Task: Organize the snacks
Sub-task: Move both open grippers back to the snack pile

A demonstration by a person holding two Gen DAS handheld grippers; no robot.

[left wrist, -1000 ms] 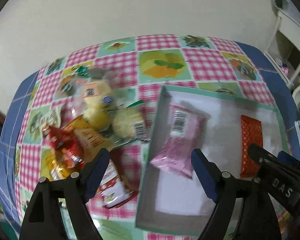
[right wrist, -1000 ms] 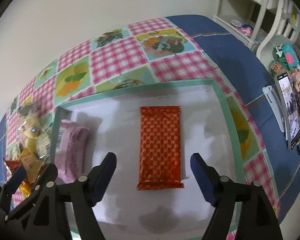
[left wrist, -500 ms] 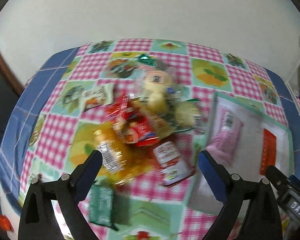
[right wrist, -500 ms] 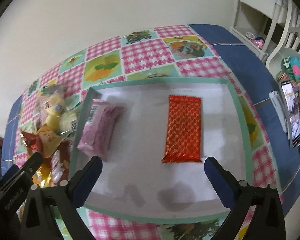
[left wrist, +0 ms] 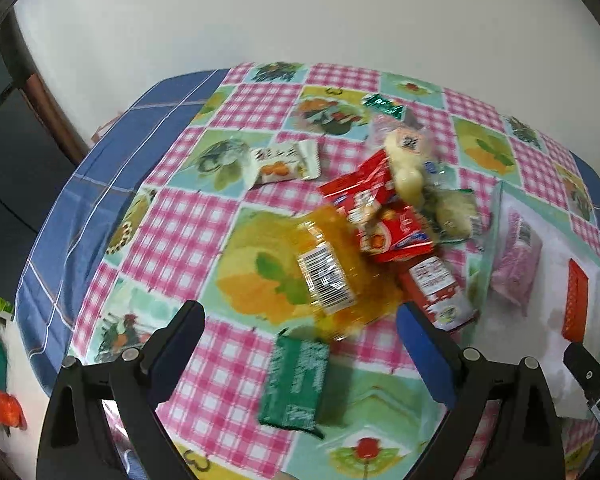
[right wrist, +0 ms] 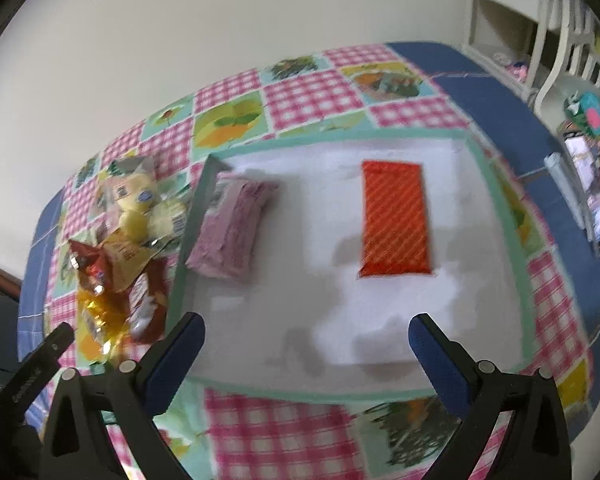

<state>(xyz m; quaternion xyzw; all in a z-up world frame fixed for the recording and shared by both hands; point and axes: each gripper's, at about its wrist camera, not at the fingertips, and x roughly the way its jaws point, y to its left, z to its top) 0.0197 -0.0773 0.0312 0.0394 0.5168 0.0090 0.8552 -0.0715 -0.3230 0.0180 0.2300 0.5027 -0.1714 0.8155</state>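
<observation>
Both the left gripper [left wrist: 300,334] and right gripper [right wrist: 306,334] hang with fingers wide apart and empty, the snack pile [left wrist: 376,216] at centre-right of the left view, beside the tray [right wrist: 500,208].

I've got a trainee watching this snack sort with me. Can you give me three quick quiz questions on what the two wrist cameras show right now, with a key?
1. Multiple choice: how many snacks lie inside the tray? A) none B) two C) four
2. True or false: the left gripper is clamped on the green packet.
3. Fill in: the pink packet lies nearer the tray wall that faces the loose ______ of snacks.

Key
1. B: the pink packet and the orange packet.
2. False: both the left gripper and the right gripper are open and hold nothing; the green packet lies on the tablecloth.
3. pile.
</observation>
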